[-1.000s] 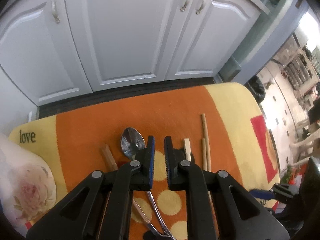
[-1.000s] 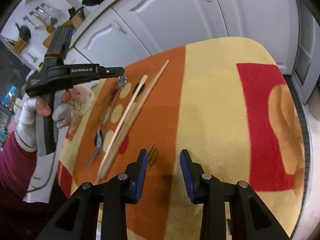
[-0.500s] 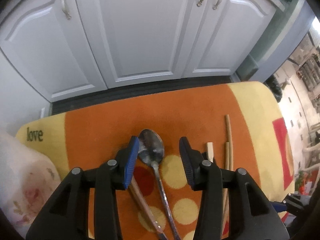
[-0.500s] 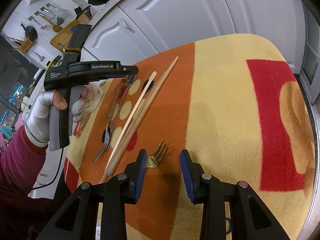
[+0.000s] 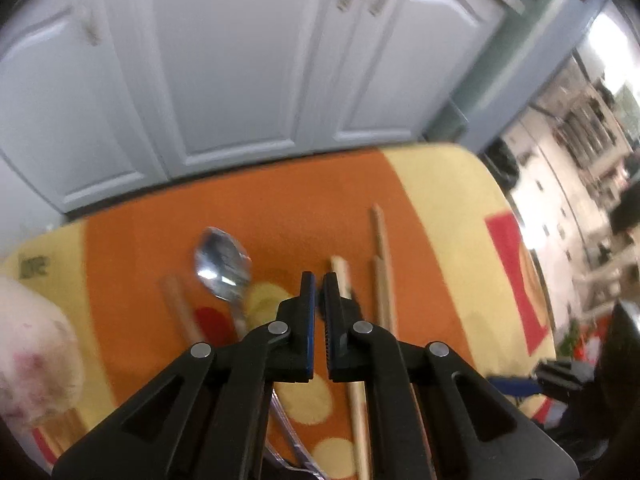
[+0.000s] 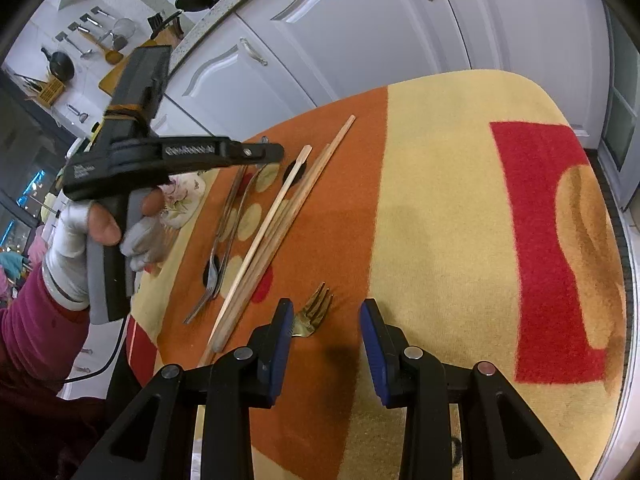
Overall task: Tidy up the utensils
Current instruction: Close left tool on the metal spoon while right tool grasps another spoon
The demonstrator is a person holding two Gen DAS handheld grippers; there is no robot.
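Left wrist view: motion-blurred throughout. Silver metal spoon [image 5: 222, 268]: handle hidden behind black left gripper [image 5: 316, 304]. Pale wooden chopsticks [image 5: 382, 280]: lower lengths covered likewise. Right wrist view: gold metal fork [image 6: 316, 309]: handle hidden behind black right gripper [image 6: 326, 336].

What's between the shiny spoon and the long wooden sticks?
In the left wrist view, the left gripper hangs between the spoon and chopsticks, over a yellow dot.
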